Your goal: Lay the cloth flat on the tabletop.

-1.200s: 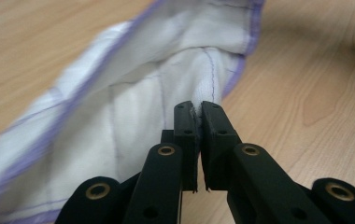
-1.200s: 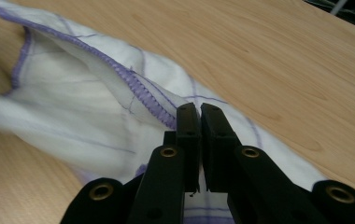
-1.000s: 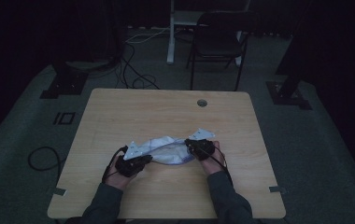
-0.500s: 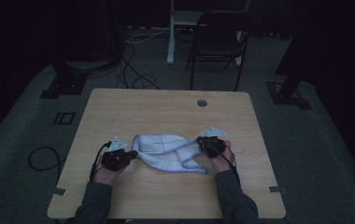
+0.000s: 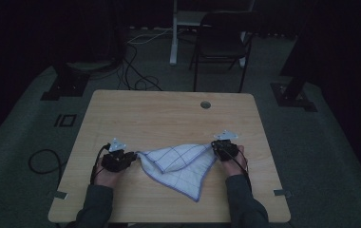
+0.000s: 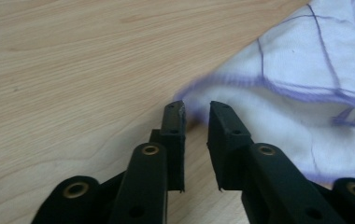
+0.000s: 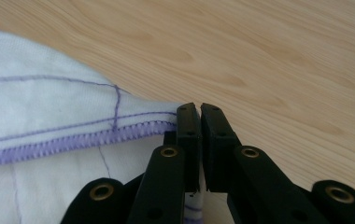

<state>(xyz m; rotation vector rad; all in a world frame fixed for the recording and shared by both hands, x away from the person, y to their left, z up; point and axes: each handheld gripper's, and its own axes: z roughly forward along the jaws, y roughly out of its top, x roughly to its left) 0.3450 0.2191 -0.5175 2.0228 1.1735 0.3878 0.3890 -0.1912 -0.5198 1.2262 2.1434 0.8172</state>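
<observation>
Left gripper [image 6: 196, 109]: black two-jaw tongs, jaws parted by a narrow gap and just been opening; the cloth's corner lies at the tips, and nothing is pinched between the pads. It has let go of that corner, by the look of it.
Right gripper [image 7: 200, 112]: jaws pressed nearly together on the cloth's stitched purple hem, a strip of fabric showing between them lower down. Firm pinch.
Cloth [image 5: 183, 166]: white woven towel with a thin purple grid and purple edging, lying on the near half of the table between the two hands, partly spread, one flap folded over so it reads as a rough triangle pointing toward the person.
Table [image 5: 169, 114]: light wooden top with a round cable hole [image 5: 205, 104] near the far edge.
Why so held: both tongs sit at opposite corners, well apart, likely to pull the fabric flat; the right one anchors its corner while the left frees its own.
Next, judged: left likely regrips another corner to unfold the flap.
</observation>
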